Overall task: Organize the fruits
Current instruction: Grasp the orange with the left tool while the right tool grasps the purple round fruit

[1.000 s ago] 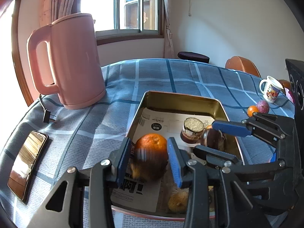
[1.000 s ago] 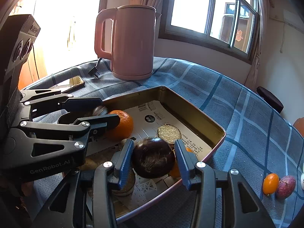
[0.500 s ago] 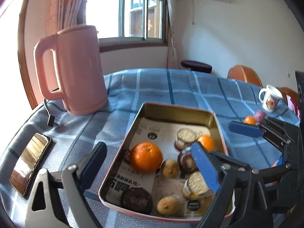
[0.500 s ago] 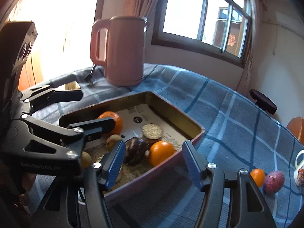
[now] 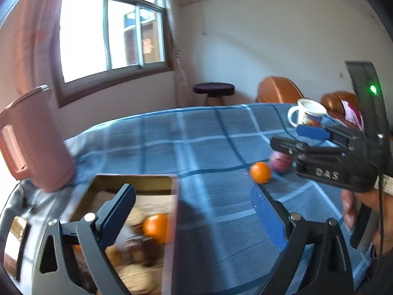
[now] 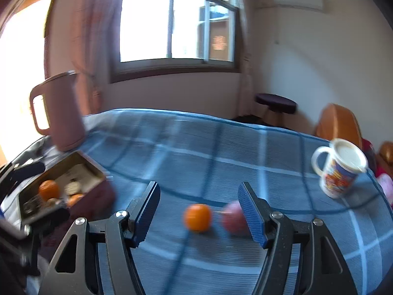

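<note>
Right wrist view:
loose fruit on worktop: 1 orange, 1 purple fruit
mug: 1
tin: 1
fingers: both grippers opening, empty

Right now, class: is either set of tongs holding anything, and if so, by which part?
Nothing is held. The left tongs and the right tongs are both opening and empty; the small orange lies on the tablecloth, untouched.
</note>
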The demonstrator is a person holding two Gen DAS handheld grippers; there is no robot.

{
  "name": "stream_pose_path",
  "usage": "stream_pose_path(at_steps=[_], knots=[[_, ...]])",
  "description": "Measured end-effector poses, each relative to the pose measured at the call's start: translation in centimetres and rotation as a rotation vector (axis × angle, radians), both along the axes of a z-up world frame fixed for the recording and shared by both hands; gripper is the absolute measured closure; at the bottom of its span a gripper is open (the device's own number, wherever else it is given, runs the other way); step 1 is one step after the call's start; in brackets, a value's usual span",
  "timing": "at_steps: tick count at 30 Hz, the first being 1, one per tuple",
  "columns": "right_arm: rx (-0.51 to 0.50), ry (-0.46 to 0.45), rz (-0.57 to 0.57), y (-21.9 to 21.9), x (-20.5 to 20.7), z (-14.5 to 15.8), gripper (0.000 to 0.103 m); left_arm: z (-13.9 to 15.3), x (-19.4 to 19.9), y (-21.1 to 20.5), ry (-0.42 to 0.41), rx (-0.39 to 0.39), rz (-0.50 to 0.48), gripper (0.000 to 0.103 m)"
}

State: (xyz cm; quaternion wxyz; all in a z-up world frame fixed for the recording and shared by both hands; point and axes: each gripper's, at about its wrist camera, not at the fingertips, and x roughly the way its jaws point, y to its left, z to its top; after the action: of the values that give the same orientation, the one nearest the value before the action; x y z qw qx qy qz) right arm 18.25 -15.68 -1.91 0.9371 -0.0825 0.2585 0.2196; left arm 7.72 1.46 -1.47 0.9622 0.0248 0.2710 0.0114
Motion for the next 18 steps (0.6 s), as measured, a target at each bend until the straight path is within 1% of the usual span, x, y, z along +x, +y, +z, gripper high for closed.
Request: stream_pose_path(at_steps=[2,6,10,12,18], knots=[[-0.006,0.014,-0.035,-0.9,1.0,-0.4,0.036,-0.4,1.5,-1.3,0.02,0.006,-0.009,0.006],[-0.034,0.069,-0.073,-1.5,3.2,-1.6,0.035,-1.6,4.7,-2.5,0.076,-0.012,0.012,0.006],[-0.027,0.126,-0.102,-2.1,5.2,-2.8,0.035,-2.4,7.0,-2.7,0.091,0.008,0.057,0.006],[-0.012,0.158,-0.103,-2.2,6.0,-3.4,0.035,-2.6,7.7,-2.3,0.095,-0.005,0.077,0.006],[0.0,0.282,-0.084,-1.8,7.9,-5.8,0.036,-3.2,8.6,-2.3,0.1,-0.027,0.082,0.006]])
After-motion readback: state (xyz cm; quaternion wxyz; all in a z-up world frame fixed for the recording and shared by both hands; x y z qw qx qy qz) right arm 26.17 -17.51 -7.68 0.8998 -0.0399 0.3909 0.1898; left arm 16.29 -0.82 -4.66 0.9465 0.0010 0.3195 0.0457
